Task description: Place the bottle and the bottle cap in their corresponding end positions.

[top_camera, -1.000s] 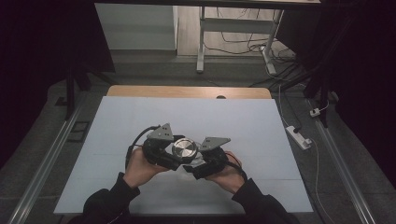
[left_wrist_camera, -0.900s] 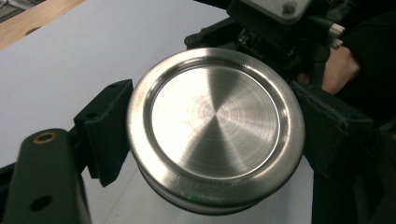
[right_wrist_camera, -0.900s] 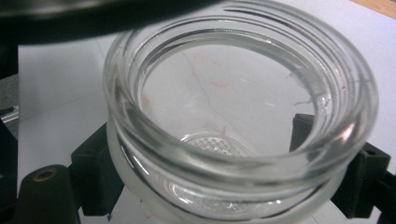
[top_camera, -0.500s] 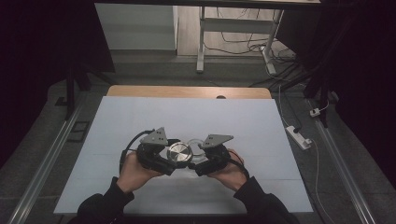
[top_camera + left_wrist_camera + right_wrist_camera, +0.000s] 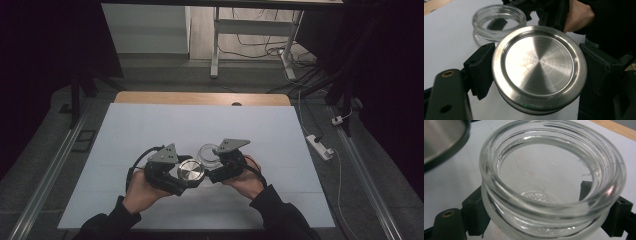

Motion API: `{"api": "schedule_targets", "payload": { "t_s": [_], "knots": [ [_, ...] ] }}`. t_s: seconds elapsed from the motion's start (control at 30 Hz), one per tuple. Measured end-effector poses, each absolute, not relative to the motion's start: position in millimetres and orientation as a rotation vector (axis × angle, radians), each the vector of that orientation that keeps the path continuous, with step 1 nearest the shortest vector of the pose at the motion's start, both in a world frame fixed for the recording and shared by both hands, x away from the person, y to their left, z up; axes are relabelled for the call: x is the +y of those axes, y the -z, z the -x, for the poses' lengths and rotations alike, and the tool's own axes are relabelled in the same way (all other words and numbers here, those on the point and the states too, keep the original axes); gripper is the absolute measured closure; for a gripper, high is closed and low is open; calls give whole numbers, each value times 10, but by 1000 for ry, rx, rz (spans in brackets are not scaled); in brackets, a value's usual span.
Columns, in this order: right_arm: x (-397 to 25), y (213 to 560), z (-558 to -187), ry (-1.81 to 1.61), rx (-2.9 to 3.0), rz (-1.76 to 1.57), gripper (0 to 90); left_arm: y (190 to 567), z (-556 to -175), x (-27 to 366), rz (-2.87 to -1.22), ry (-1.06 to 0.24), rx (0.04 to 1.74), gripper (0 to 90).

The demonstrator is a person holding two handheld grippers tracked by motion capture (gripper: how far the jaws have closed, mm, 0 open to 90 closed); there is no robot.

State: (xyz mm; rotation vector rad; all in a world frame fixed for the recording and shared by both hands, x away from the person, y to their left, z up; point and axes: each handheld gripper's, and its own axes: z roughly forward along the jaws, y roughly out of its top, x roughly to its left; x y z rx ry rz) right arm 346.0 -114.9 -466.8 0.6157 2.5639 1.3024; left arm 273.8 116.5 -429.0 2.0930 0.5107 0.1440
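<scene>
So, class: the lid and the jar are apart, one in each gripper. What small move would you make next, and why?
Probably set the metal lid down on the white table, to the left. The left gripper clamps it by the rim, already clear of the empty glass jar, which the right gripper holds. Putting it back on instead is equally possible.

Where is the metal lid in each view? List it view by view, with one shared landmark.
High view: the metal lid sits low centre, in the left hand-held gripper.
Left gripper view: the lid is central, clamped between the jaws.
Right gripper view: its edge is at top left.
Shared landmark: the glass jar beside it.
</scene>
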Motion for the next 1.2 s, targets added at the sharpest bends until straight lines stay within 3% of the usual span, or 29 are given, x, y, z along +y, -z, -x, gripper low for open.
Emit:
{"api": "schedule_targets", "payload": {
  "t_s": [1.2],
  "knots": [
    [-997,4630,-3954,-1260,2496,-677,147,4840,-2640,968,-2082,-144,534,195]
  ]
}}
